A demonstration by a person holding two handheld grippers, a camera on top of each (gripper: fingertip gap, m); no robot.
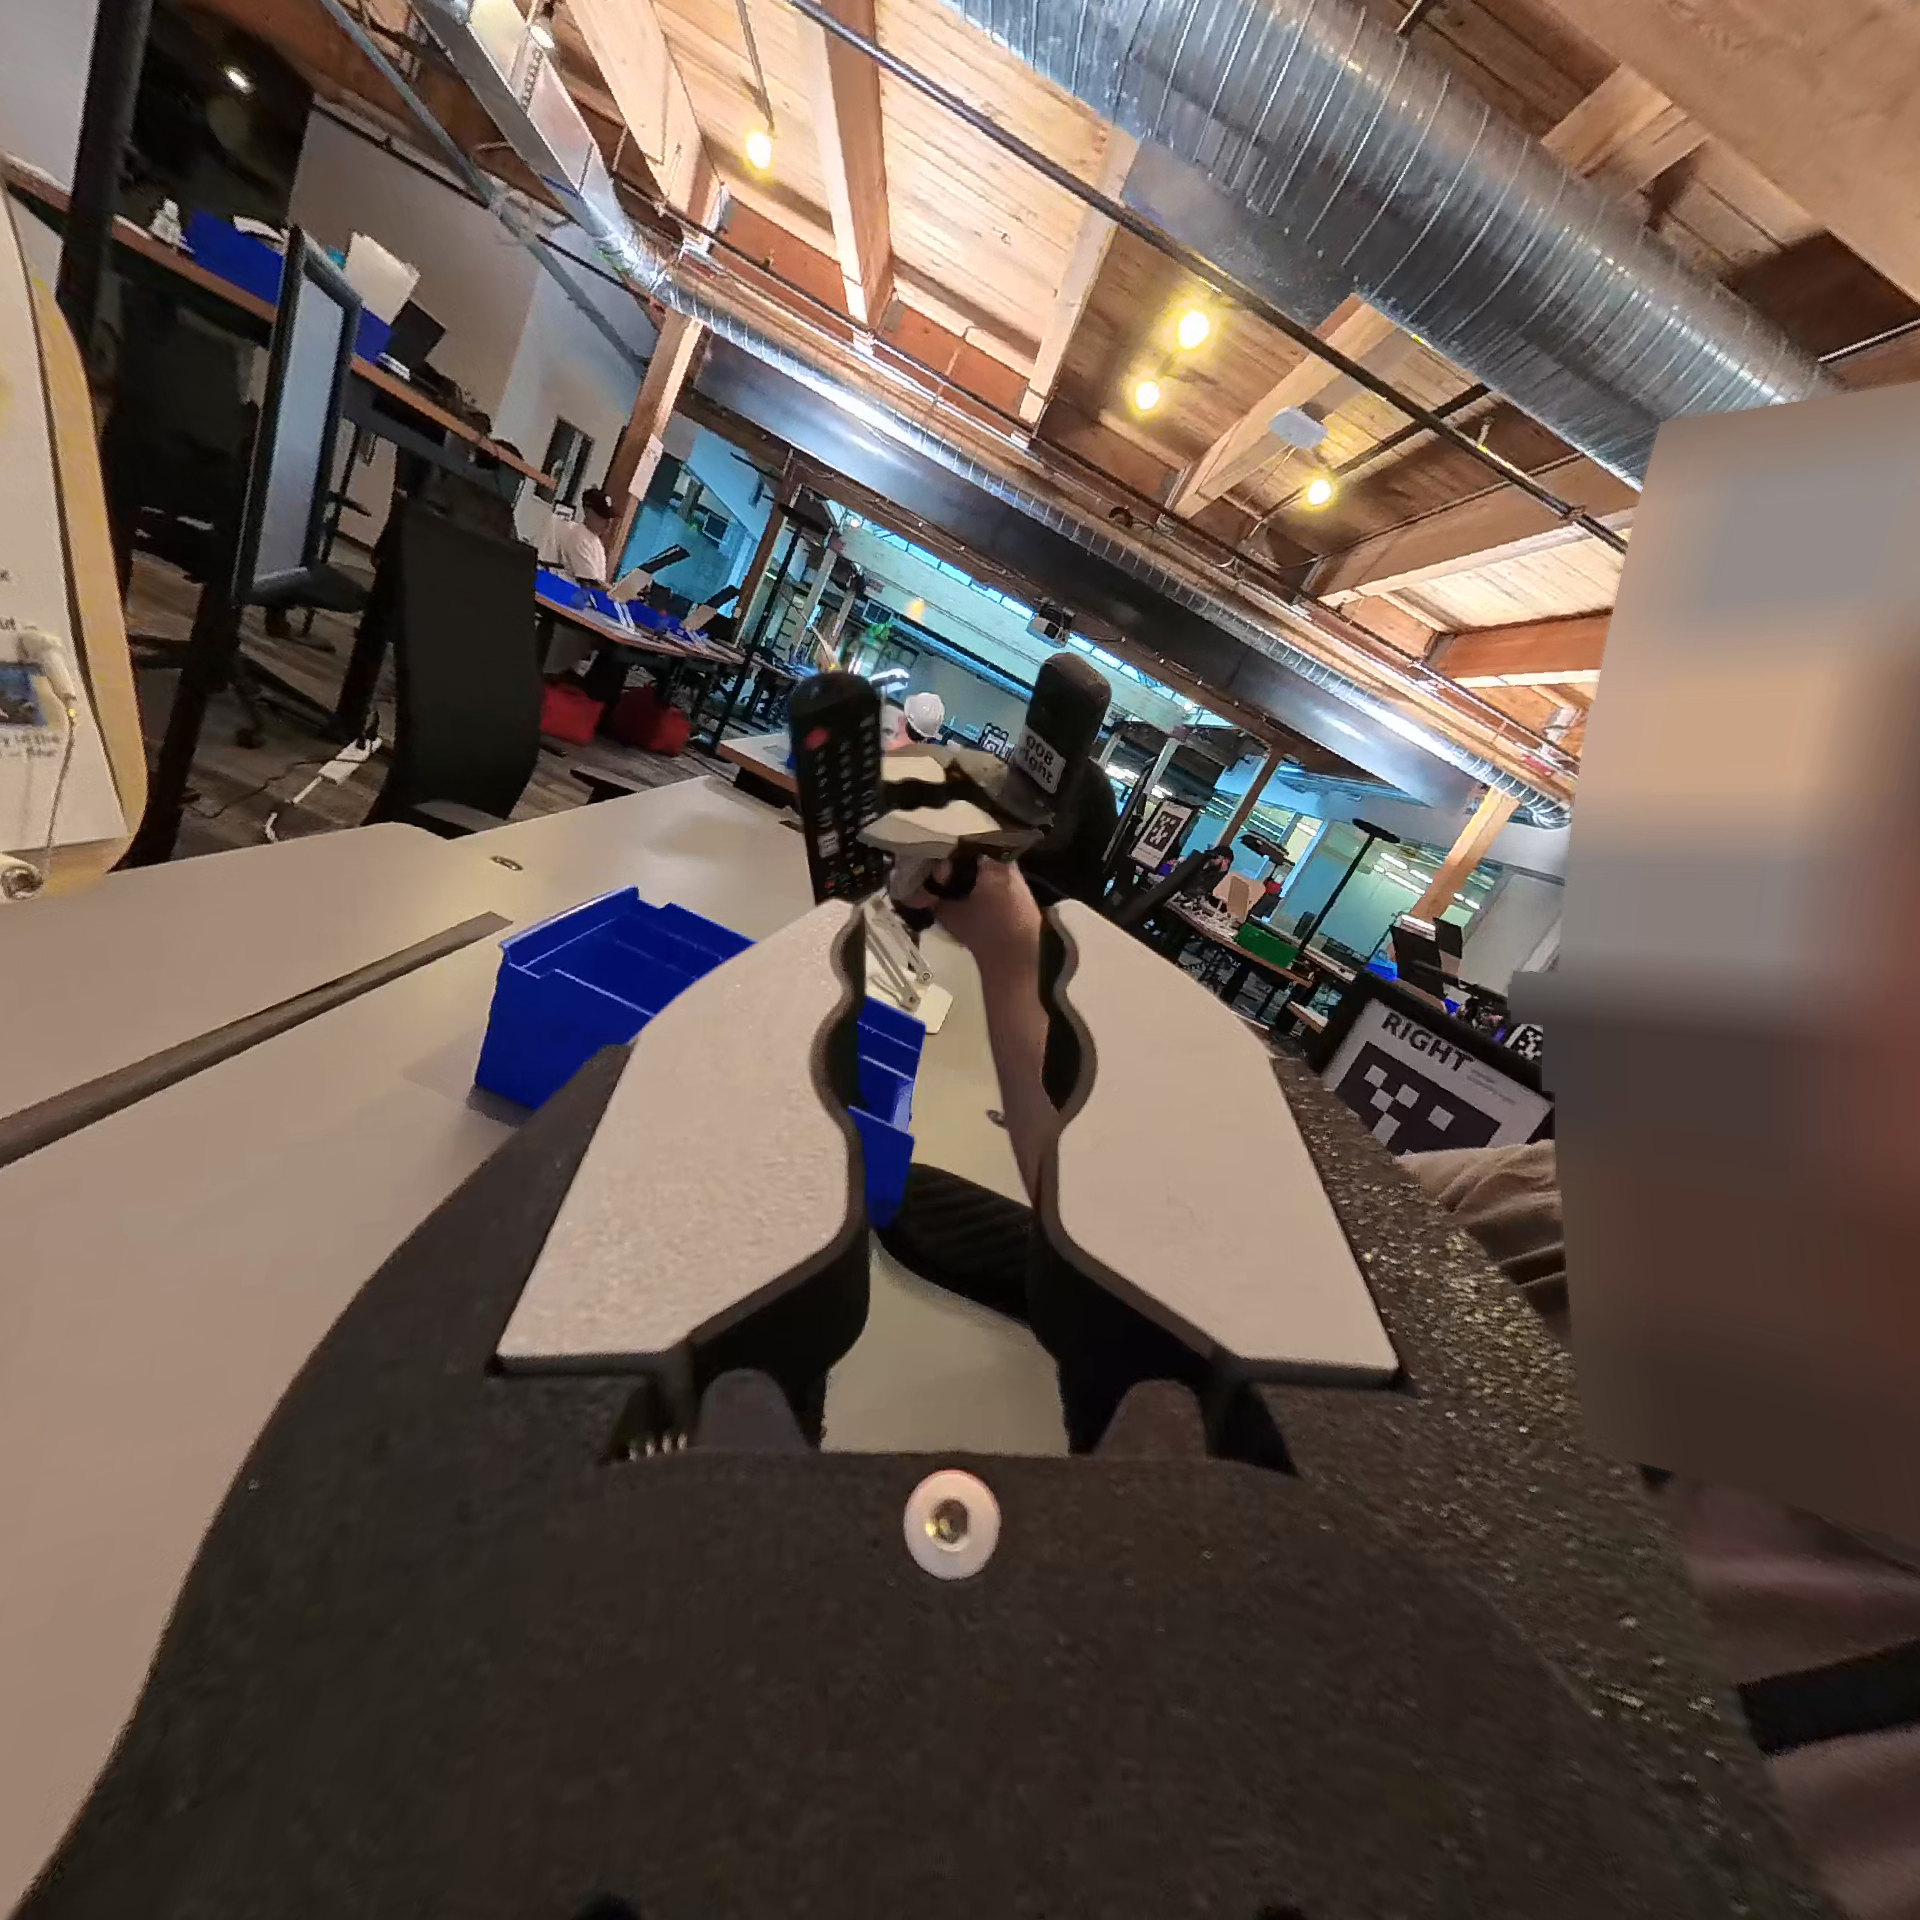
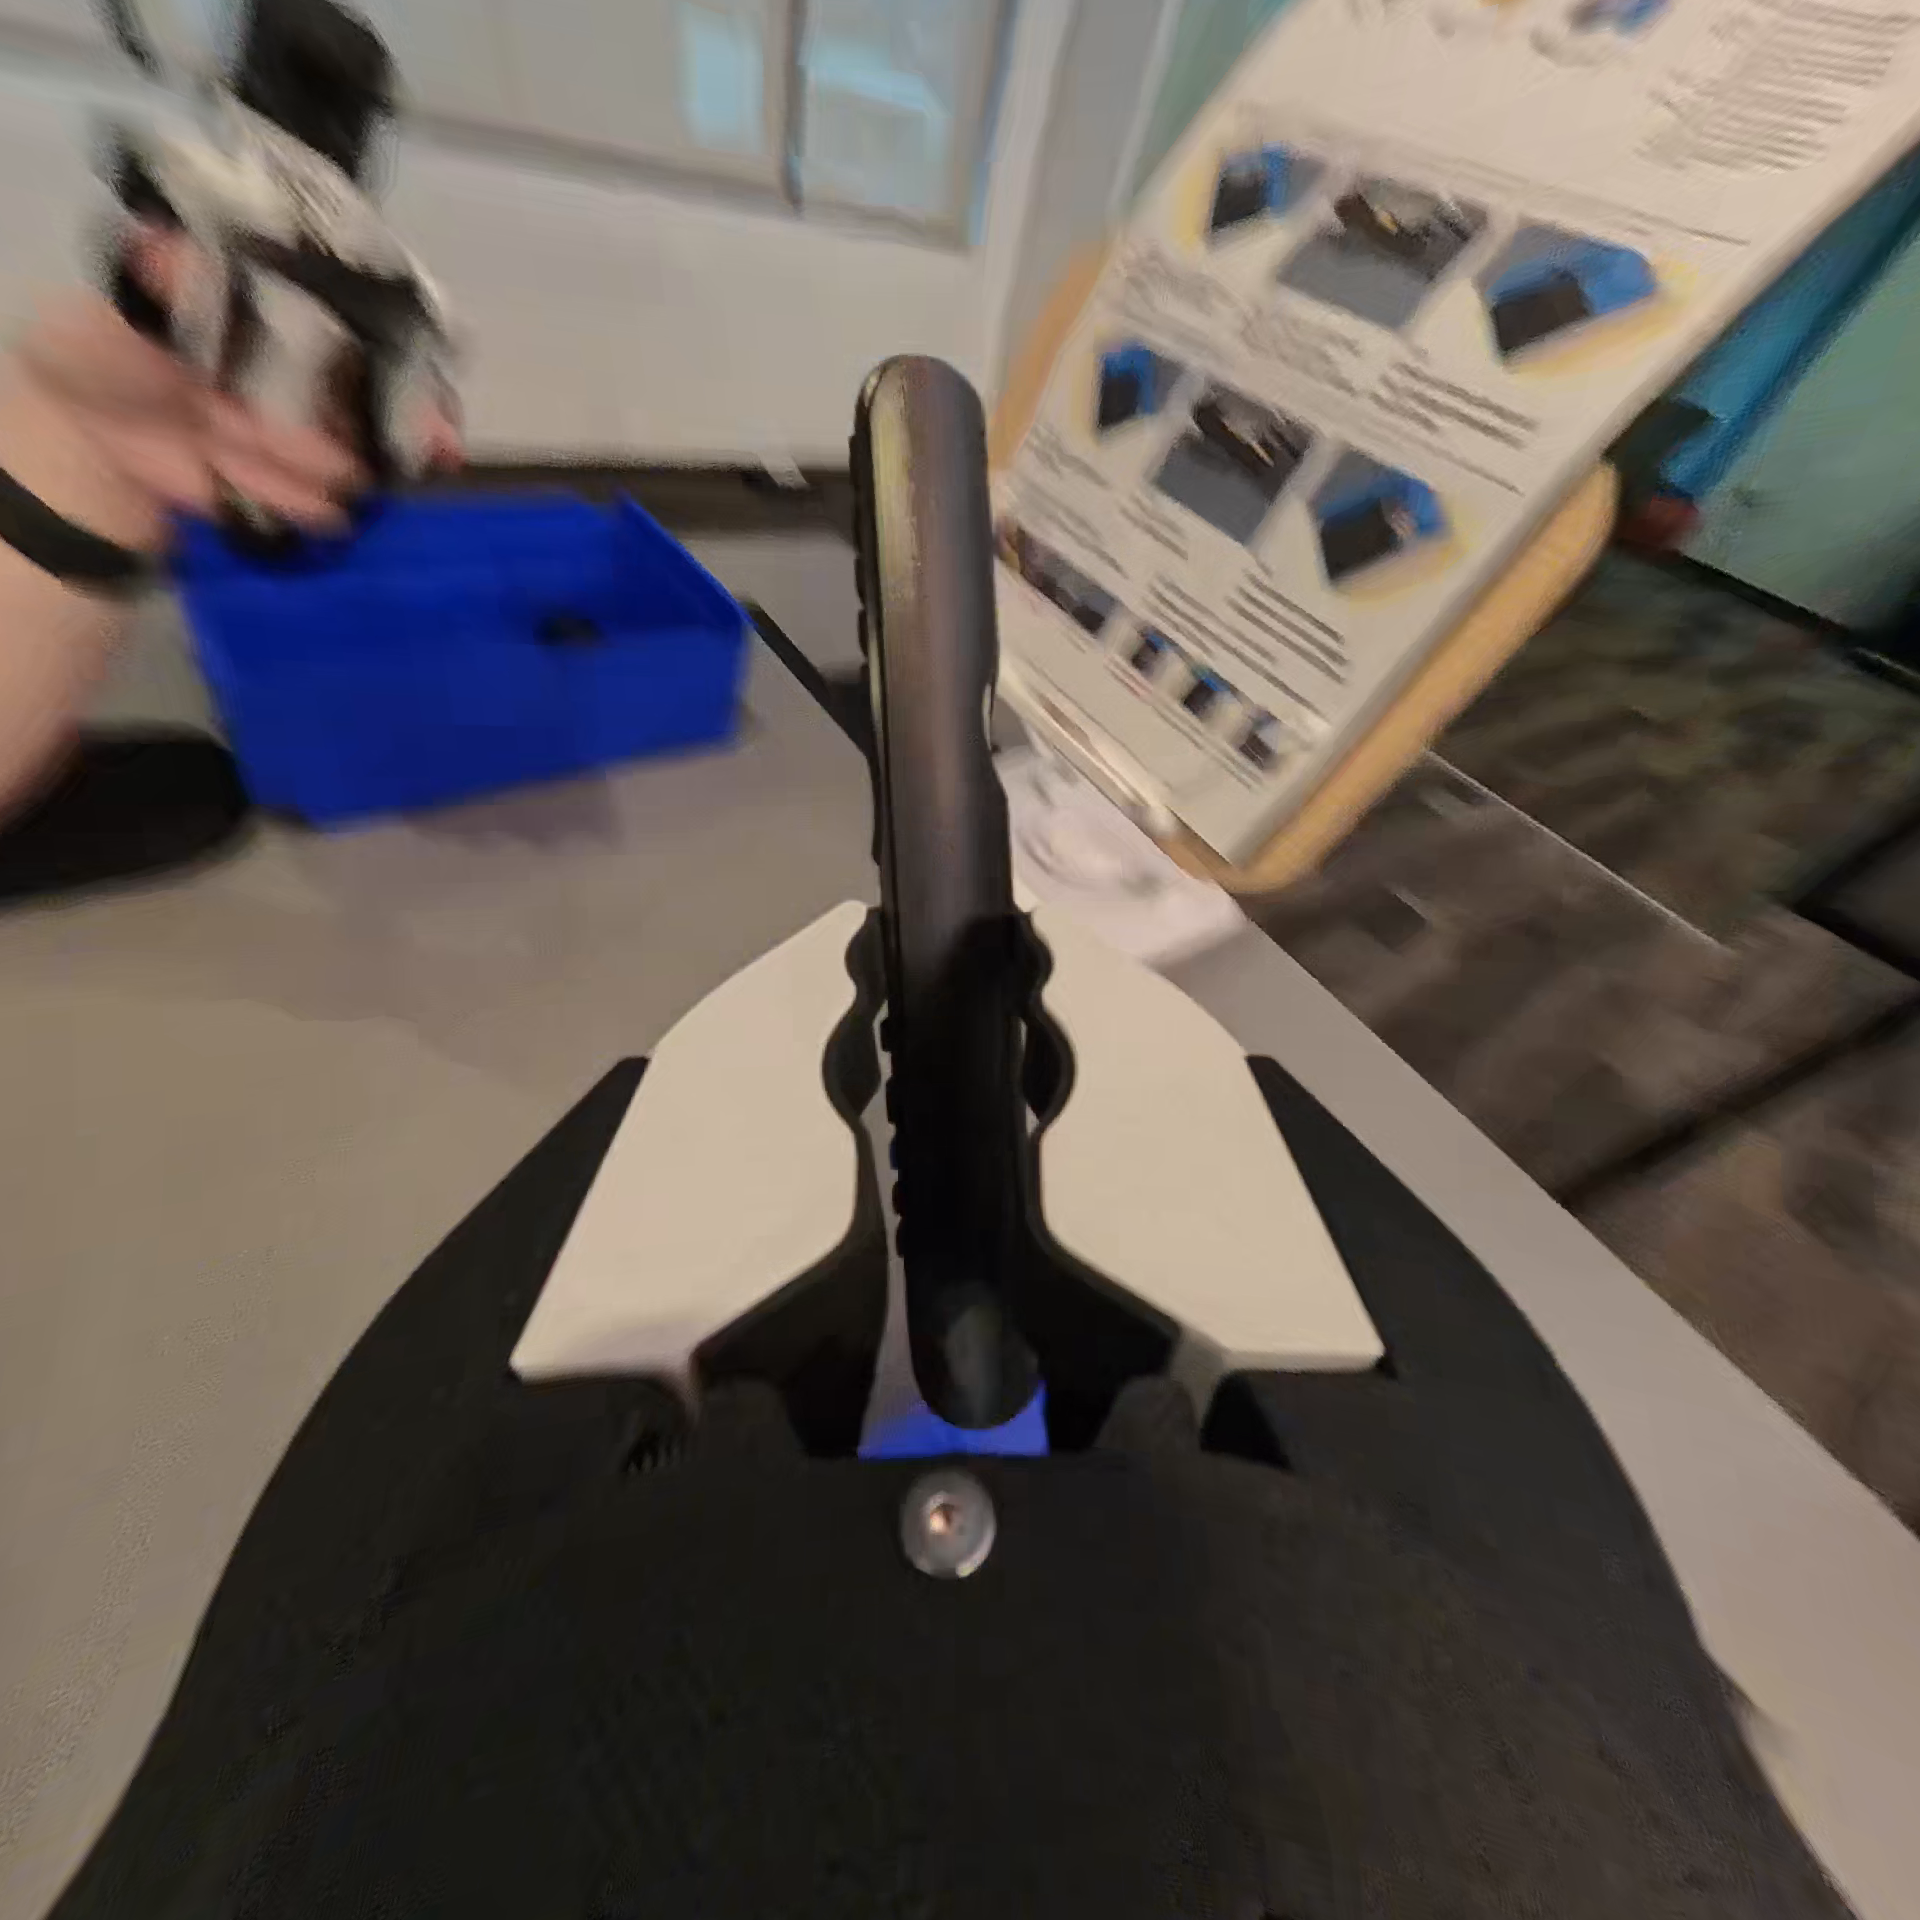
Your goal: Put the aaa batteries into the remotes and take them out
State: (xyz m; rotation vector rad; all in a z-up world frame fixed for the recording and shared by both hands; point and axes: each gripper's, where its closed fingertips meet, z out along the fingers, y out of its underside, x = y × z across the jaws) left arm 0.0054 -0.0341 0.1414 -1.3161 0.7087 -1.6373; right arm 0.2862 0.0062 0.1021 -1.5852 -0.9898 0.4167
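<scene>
Black remote stands clamped upright at frame centre in the right hand-held gripper, likely for battery access, while the left hand-held gripper gapes empty over the counter.

A slim black remote, its button face turned sideways, stands upright clamped between pale jaws, raised above the grey bench; no batteries can be made out

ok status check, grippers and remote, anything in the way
Right gripper shut on black remote, held upright over the table. Left gripper open, empty, near blue bin. Nothing blocking.
</scene>
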